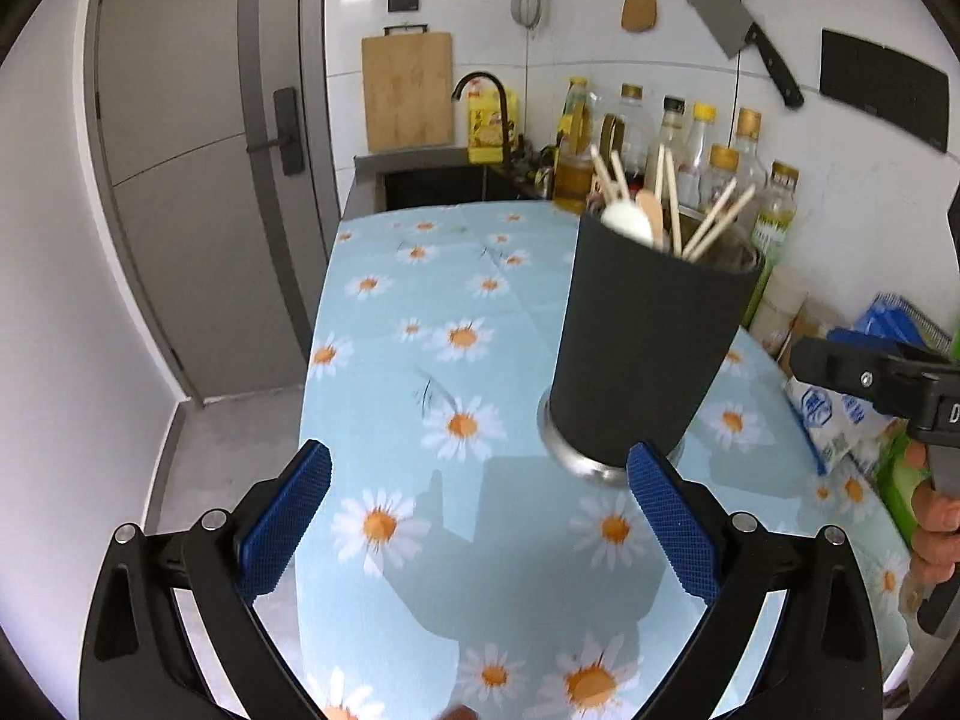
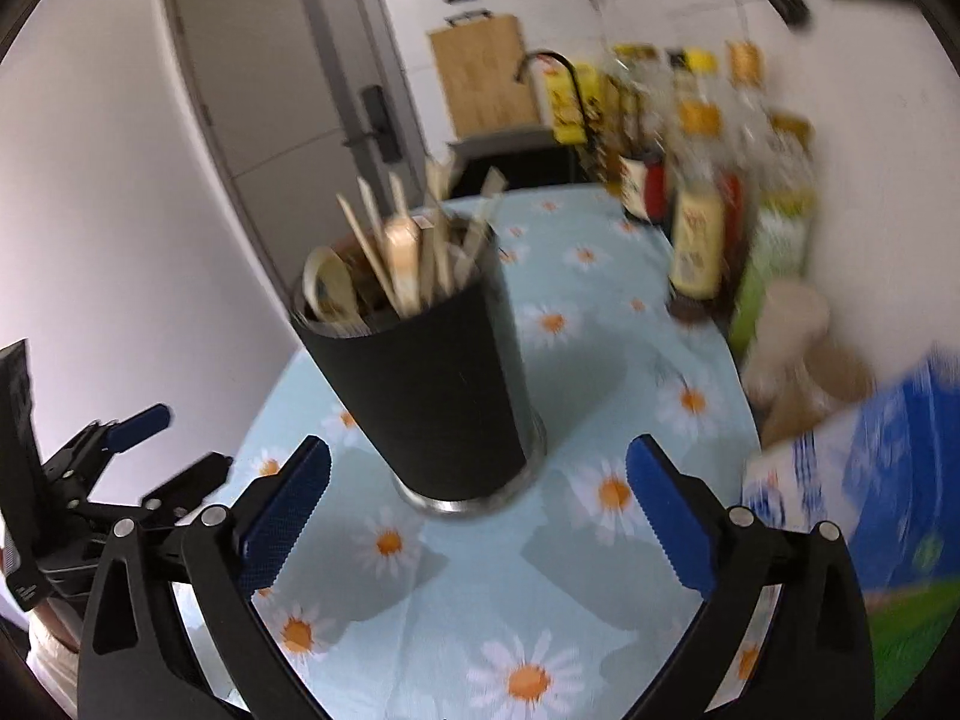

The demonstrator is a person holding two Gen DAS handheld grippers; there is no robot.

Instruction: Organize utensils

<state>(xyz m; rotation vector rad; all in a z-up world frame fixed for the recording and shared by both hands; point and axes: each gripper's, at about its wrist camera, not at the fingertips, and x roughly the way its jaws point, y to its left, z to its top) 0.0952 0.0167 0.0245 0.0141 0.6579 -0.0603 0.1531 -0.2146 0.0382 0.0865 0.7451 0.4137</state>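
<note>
A black utensil holder (image 1: 648,348) with a steel base stands upright on the daisy-print tablecloth (image 1: 420,372). It holds several wooden chopsticks (image 1: 717,222), a wooden spoon and a white spoon (image 1: 627,222). My left gripper (image 1: 480,516) is open and empty, just in front of and left of the holder. In the right wrist view the holder (image 2: 432,384) stands just ahead of my right gripper (image 2: 480,516), which is open and empty. The left gripper (image 2: 138,450) shows there at the left. The right gripper's body (image 1: 870,384) shows at the right edge of the left wrist view.
Several oil and sauce bottles (image 1: 690,144) line the wall behind the holder. A sink with a black tap (image 1: 486,114) and a cutting board (image 1: 408,96) are at the far end. A cleaver (image 1: 738,30) and spatula hang on the wall. A blue carton (image 2: 870,480) lies at the right.
</note>
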